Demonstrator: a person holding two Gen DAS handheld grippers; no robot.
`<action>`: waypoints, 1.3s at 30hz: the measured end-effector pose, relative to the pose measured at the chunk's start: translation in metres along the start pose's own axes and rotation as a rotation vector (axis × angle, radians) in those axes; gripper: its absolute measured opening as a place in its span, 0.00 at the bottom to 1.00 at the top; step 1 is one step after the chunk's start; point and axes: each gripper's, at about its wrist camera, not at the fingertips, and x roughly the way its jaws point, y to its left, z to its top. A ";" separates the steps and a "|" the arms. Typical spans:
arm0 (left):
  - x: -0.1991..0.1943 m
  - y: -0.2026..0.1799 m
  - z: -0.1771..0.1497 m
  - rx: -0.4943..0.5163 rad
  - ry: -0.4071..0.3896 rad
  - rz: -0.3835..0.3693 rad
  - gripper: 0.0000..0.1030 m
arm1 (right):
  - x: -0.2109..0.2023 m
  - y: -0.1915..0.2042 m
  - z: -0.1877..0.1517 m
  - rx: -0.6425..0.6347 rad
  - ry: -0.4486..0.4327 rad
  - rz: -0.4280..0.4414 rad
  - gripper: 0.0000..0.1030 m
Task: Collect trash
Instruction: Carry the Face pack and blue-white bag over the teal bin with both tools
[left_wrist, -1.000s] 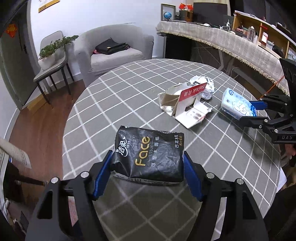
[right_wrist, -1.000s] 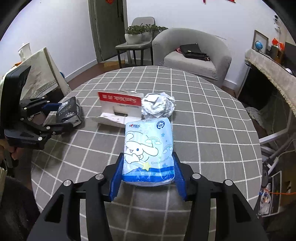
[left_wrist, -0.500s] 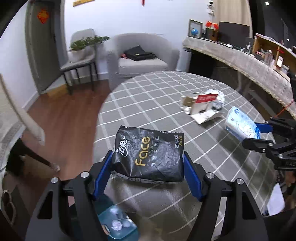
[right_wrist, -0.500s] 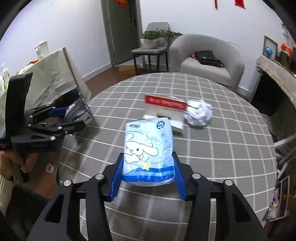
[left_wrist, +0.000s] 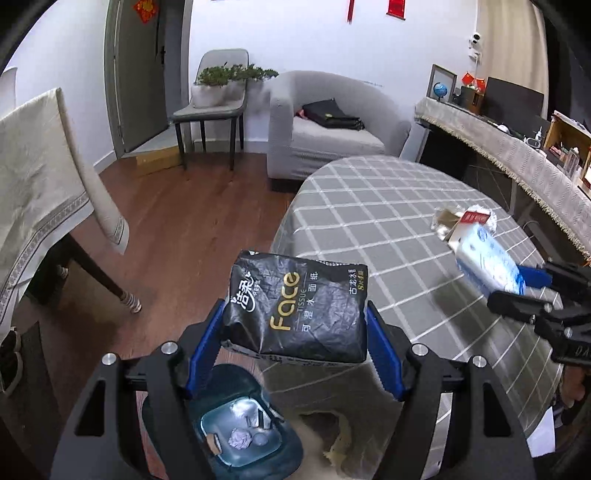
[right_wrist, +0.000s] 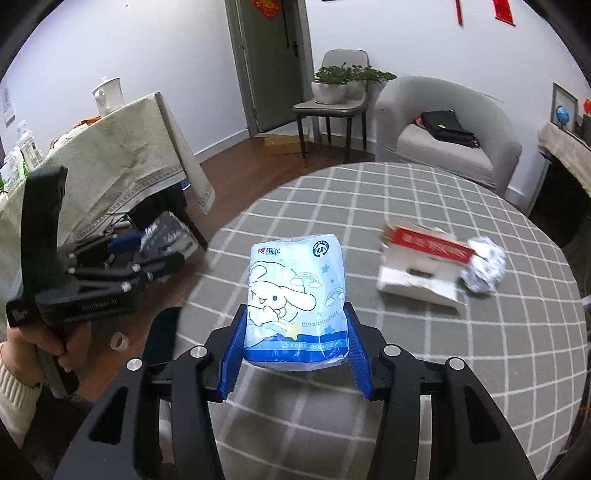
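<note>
Only my left wrist view shows teal plastic trash bin (left_wrist: 236, 432) on floor, crumpled paper inside. My left gripper (left_wrist: 295, 350) clamps black crinkled "Face" tissue pack (left_wrist: 297, 308) off near-left edge of round grey checked table (left_wrist: 369, 206), above bin. My right gripper (right_wrist: 293, 354), level over table, pinches blue-white cartoon tissue pack (right_wrist: 295, 299). Right view: red-white torn carton (right_wrist: 421, 264), foil ball (right_wrist: 484, 264) far right. Wood floor open to left.

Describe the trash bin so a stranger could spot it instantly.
Start at the round table with the grey checked cloth. Drop to the wooden floor beside its near edge, directly below the black tissue pack held in the left gripper. The trash bin is the open teal container there, with crumpled paper inside.
</note>
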 end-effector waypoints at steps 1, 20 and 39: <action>-0.001 0.004 -0.003 -0.005 0.003 0.003 0.72 | 0.002 0.005 0.002 -0.004 -0.004 0.005 0.49; 0.011 0.089 -0.066 -0.066 0.167 0.067 0.72 | 0.055 0.096 0.027 -0.101 0.036 0.108 0.49; 0.063 0.124 -0.141 -0.033 0.435 0.051 0.76 | 0.110 0.155 0.026 -0.151 0.154 0.172 0.49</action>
